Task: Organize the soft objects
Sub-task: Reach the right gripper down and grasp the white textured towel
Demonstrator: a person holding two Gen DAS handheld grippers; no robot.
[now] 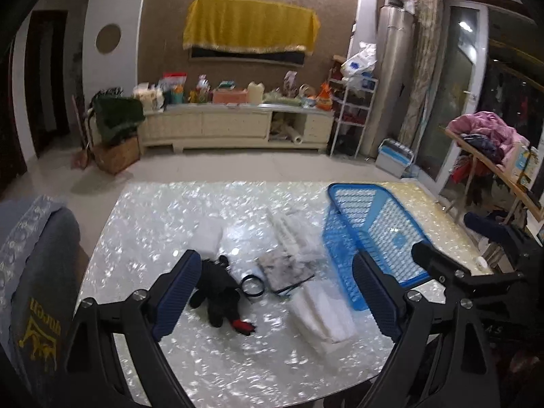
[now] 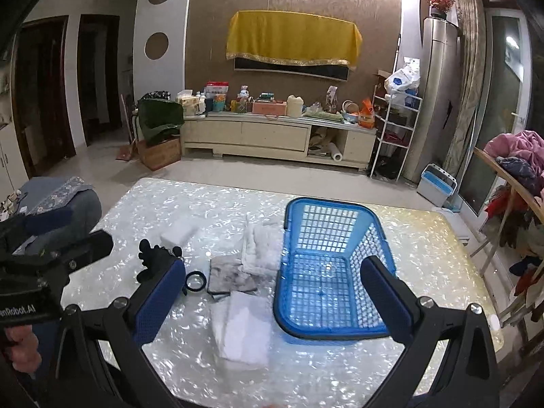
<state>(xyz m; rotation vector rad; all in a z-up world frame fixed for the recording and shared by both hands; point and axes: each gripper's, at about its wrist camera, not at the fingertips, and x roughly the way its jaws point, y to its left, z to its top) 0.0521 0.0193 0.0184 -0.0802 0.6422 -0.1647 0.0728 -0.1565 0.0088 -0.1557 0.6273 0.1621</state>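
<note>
I am judging this as the start of the sorting: the blue basket point(image 2: 326, 272) is sitting empty ahead of my right gripper point(image 2: 272, 302), with soft things lying loose on the table point(image 1: 163, 224) to its left. Both my right and left gripper point(image 1: 272, 292) are hovering wide open, holding nothing. Next I am needing to close on the white folded cloth point(image 2: 243, 329) between my right fingers, or the black plush toy point(image 1: 221, 292) just beside my left finger.

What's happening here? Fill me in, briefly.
A person holds two grippers above a shiny table. Both the left gripper and the right gripper are open and hold nothing. A black plush toy, white folded cloths and a grey patterned cloth lie on the table beside a blue basket, which is empty.
</note>
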